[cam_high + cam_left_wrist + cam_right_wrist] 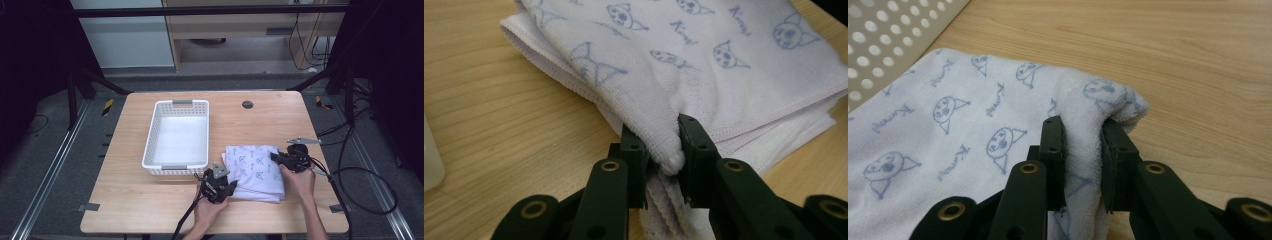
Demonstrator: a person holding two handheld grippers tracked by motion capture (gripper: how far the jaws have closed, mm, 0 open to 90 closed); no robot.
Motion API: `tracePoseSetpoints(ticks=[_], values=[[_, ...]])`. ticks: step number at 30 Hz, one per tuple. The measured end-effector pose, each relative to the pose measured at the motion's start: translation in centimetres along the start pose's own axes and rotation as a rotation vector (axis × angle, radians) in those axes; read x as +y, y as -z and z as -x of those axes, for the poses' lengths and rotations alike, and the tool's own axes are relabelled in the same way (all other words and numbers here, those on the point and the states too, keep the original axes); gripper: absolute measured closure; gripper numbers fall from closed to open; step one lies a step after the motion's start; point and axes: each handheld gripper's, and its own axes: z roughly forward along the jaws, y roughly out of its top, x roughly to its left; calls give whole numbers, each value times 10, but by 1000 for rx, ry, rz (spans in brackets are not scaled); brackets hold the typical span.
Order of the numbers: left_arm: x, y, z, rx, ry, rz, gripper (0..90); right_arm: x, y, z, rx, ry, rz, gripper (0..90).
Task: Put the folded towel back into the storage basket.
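Left gripper (218, 185), nearest the person: jaws pinched shut on the near-left edge of the folded towel (255, 171), several layers bunched between them, as the left gripper view confirms (663, 150). Towel (704, 65) spreads ahead of and to the right of this gripper, resting on the tabletop (150, 200).

Right gripper (289, 159), a little farther out: also clamped on the towel, at its right edge, a thick roll of cloth caught between the jaws in the right gripper view (1083, 145). Towel (948, 130) lies to that gripper's left, so the two grips sit at roughly opposite sides of the fold.

Towel: white, blue cat-face print, folded to a near square, flat except where pinched. No clear long axis.

Beyond and left of the left gripper: white perforated basket (177, 135), empty, its long side running away from the person. Its near-right corner sits just beside the towel's far-left corner; whether touching, cannot tell.

Judgement: the coming move is likely a lift and carry up-left into the basket. Left gripper is nearer the basket and would lead over the rim; right gripper trails. Both must rise together or the fold will sag open.
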Motion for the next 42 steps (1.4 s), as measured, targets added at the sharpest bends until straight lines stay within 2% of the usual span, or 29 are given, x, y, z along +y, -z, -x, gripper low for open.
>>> tracePoseSetpoints(ticks=[12, 17, 22, 30, 39, 42], values=[[19, 29, 8, -13, -75, 43, 749, 10, 39, -10, 37, 12, 110, 748], [24, 36, 10, -12, -95, 56, 749, 13, 45, -13, 38, 17, 132, 747], [27, 44, 9, -21, -102, 68, 748, 18, 52, -18, 41, 29, 159, 748], [32, 57, 8, -29, -116, 88, 748, 26, 61, -30, 29, 73, 196, 747], [45, 72, -2, -50, -113, 119, 748, 35, 71, -42, 29, 85, 230, 747], [51, 79, -5, -42, -121, 128, 748, 40, 74, -46, 29, 85, 244, 747]])
